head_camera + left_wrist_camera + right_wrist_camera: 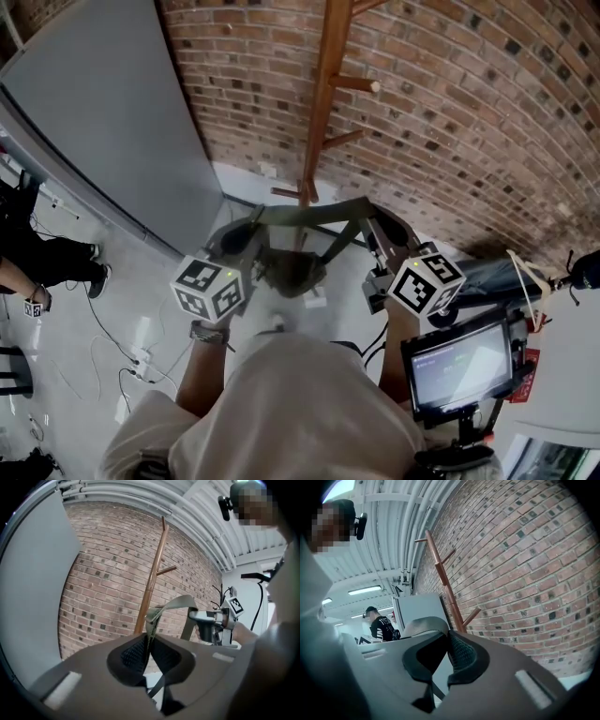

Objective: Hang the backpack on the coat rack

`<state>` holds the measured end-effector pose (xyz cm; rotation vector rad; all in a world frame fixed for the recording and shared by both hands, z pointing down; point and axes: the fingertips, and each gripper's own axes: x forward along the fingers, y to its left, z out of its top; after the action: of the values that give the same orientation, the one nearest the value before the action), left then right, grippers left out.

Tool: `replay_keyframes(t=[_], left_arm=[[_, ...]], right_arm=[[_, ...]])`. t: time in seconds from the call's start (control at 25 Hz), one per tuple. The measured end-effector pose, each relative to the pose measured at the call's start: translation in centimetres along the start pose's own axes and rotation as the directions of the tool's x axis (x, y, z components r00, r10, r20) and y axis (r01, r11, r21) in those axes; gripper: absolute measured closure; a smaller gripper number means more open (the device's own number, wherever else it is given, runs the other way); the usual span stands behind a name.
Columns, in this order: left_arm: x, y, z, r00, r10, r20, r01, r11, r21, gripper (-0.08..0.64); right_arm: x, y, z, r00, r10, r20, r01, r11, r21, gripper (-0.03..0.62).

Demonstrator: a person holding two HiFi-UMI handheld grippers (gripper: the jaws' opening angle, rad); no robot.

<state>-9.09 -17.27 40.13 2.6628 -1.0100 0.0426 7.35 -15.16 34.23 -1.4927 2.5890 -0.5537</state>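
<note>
1. Backpack [291, 272] hangs in the air between the left hand-held gripper [251, 225] and the right hand-held gripper [373, 223]. It is just in front of the coat rack [319, 112] and is not on it.
2. Its green strap [309, 214] is pulled into a long line that runs from side to side, with one end at each gripper. The body of the bag hangs from the middle of that line and points down at the floor [141, 281].
3. The left hand-held gripper has its jaws pinched tight on the strap. A fold of the strap sticks up out of them.
4. The right hand-held gripper has its jaws pinched tight on the other end of the strap.
5. The coat rack is a tall brown wooden pole that stands straight up. Short pegs [361, 84] stick out from it. It stands close to a red brick wall [469, 112].
6. The floor is pale, and cables [112, 347] lie on it at the left. A big grey board [103, 112] stands by the wall, to the left of the rack.
7. A small screen [459, 361] sits at the lower right. In the right gripper view, a person in a black top [380, 624] stands far off.
</note>
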Motion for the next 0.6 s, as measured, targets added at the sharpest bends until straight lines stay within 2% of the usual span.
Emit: replay_keyframes(t=[0.2, 0.44, 0.6], left_arm=[[1.2, 1.6, -0.5, 0.999, -0.007, -0.031, 0.007, 1.000, -0.022, 0.545], [2.5, 2.5, -1.9, 0.998, 0.017, -0.058, -0.021, 0.997, -0.076, 0.545], [2.9, 3.2, -3.0, 0.995, 0.047, -0.082, -0.056, 0.992, -0.112, 0.545]], right_arm=[[1.7, -1.1, -0.4, 1.000, -0.009, -0.013, 0.009, 0.999, 0.033, 0.583], [2.9, -2.8, -1.5, 0.999, 0.046, -0.024, -0.042, 0.986, 0.160, 0.581], [4.0, -3.8, -2.1, 0.996, 0.078, -0.052, -0.067, 0.980, 0.186, 0.581]])
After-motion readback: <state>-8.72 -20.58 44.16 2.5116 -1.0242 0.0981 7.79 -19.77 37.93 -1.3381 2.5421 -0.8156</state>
